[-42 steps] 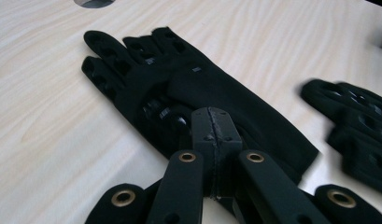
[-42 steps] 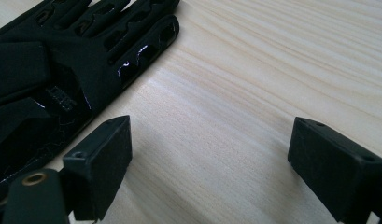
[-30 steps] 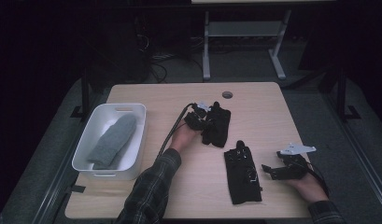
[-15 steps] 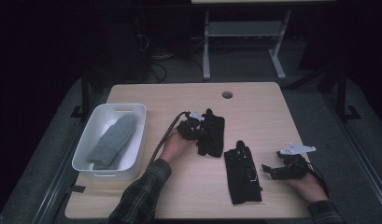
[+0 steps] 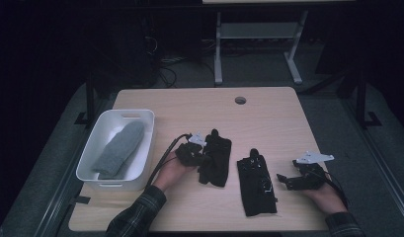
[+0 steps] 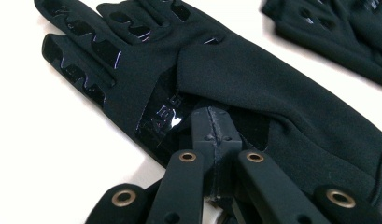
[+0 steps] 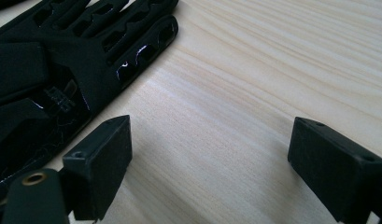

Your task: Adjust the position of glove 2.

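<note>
The left gripper [image 5: 202, 159] was clamped on the edge of a black glove [image 5: 217, 158] lying near the middle of the table [image 5: 273, 108], right of the white bin [image 5: 142, 143]. The right gripper [image 5: 283, 180] rested with jaws apart beside a second black glove [image 5: 256, 182].

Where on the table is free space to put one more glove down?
The far half of the table, beyond both black gloves, is bare. The near middle is crowded, and the white bin already holds a grey mitten.
</note>
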`<control>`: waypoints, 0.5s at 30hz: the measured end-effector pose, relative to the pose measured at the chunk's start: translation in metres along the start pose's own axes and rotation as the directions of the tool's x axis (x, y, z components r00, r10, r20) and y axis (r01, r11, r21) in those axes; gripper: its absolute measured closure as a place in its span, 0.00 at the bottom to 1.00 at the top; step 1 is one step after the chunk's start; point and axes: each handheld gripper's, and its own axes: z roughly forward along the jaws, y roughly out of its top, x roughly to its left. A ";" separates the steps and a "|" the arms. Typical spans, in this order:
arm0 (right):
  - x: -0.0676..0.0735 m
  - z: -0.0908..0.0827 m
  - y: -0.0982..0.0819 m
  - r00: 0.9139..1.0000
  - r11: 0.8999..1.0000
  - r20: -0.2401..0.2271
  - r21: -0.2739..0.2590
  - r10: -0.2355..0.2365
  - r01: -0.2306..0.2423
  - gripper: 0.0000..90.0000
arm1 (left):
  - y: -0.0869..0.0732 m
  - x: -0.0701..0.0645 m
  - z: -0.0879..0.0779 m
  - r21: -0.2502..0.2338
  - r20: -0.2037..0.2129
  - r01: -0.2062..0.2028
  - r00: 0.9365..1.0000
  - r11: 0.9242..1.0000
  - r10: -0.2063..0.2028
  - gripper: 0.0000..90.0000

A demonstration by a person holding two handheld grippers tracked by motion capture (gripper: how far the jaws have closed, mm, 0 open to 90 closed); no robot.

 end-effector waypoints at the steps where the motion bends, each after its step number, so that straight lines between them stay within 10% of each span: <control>1: 0.000 0.000 0.000 1.000 1.000 0.000 0.000 0.000 0.000 0.15 | -0.002 -0.002 -0.002 0.006 0.004 -0.010 1.000 1.000 0.010 1.00; 15: 0.000 0.000 0.000 1.000 1.000 0.002 0.000 0.000 0.000 0.15 | -0.032 -0.041 -0.024 0.021 0.074 -0.024 0.997 0.999 0.023 1.00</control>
